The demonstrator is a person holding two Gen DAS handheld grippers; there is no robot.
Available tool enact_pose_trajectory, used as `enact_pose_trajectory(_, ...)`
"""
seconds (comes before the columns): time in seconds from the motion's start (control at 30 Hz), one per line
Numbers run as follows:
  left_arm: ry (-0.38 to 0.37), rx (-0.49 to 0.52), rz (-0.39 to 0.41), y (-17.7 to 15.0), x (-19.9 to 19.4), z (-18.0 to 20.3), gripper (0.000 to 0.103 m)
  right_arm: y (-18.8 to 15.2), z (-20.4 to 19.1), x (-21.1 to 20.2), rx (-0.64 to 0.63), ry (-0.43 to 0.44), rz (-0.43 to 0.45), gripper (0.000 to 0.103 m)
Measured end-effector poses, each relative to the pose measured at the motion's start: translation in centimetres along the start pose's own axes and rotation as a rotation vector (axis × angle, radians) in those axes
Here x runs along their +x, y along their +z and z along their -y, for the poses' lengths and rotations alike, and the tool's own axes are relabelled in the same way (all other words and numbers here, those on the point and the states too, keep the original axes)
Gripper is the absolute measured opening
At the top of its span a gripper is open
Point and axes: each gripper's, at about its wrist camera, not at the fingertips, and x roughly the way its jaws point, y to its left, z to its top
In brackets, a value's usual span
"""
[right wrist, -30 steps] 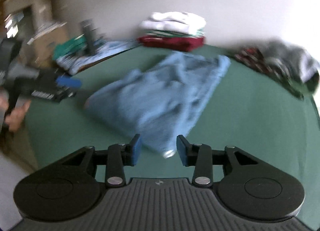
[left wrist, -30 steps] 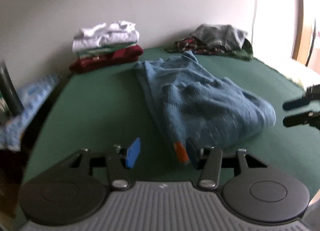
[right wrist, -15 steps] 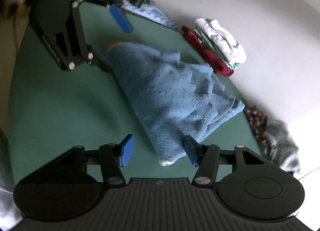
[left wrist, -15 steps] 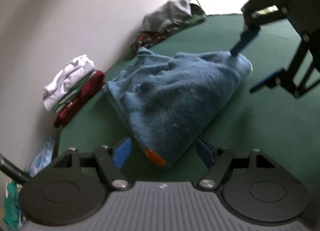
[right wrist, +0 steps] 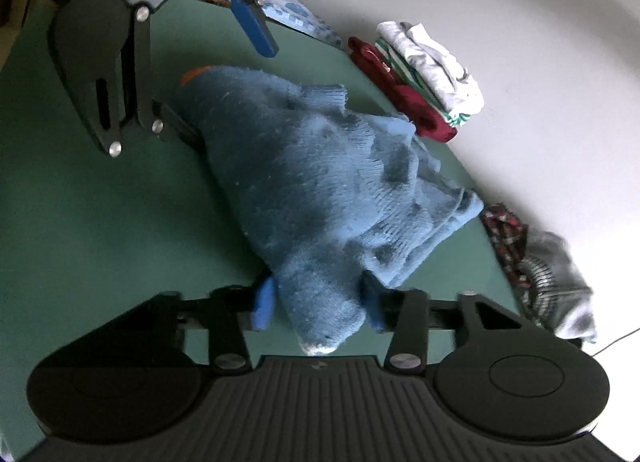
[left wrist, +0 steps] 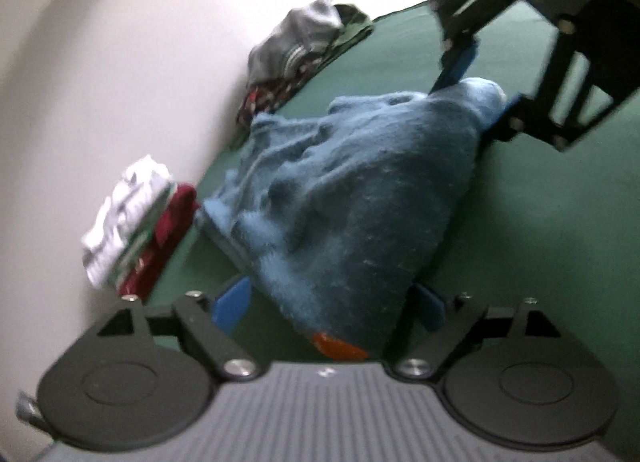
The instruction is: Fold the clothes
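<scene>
Left gripper (left wrist: 332, 308): jaws set wide, straddling the orange-tipped end of the blue knitted sweater (right wrist: 320, 182); the pads stand clear of the wool on both sides, so nothing is held.
Right gripper (right wrist: 316, 302): jaws also apart, one on each side of the opposite, white-edged end; the fabric lies between them, but I cannot tell if either pad presses it.
Sweater: bunched and part-doubled in a rumpled wedge on the green surface (right wrist: 100, 222), its ribbed hem turned toward the wall.
Step in hand: by my judgement, taking hold of the two ends together.
Doing it well: close on the full thickness of knit, all layers, low near the surface; close both at the same time so the cloth lifts level, not twisted.
Beyond: a folded stack (right wrist: 424, 74) by the wall; a loose heap of clothes (right wrist: 536, 270) farther along.
</scene>
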Motion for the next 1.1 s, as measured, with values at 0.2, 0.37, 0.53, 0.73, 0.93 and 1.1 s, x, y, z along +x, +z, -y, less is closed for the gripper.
enact_pose_trajectory(0.2,-0.056,0.113,0.027,0.2,0.0,0.6,0.038,0.2,0.6,0.5,0.063,0.037,-0.013,0.035)
enact_pose_trajectory(0.37,-0.151,0.060,0.008,0.6,0.0,-1.3,0.029,0.9,1.7,0.3,0.121,0.087,-0.045,0.028)
enact_pose_trajectory(0.53,-0.211,-0.011,0.018,0.8,-1.6,-2.1,0.024,1.5,2.7,-1.4,0.164,0.151,-0.056,0.026)
enact_pose_trajectory(0.73,-0.321,-0.059,0.010,0.1,-6.9,-0.6,0.024,1.5,2.9,-5.3,0.169,0.313,-0.098,0.025)
enact_pose_trajectory(0.93,-0.500,-0.162,-0.019,1.1,-10.7,-2.0,0.024,2.0,4.3,-8.9,0.225,0.579,-0.170,0.026)
enact_pose_trajectory(1.1,-0.592,-0.223,-0.045,1.9,-8.6,-5.4,0.028,2.8,8.6,-7.5,0.368,0.715,-0.198,0.026)
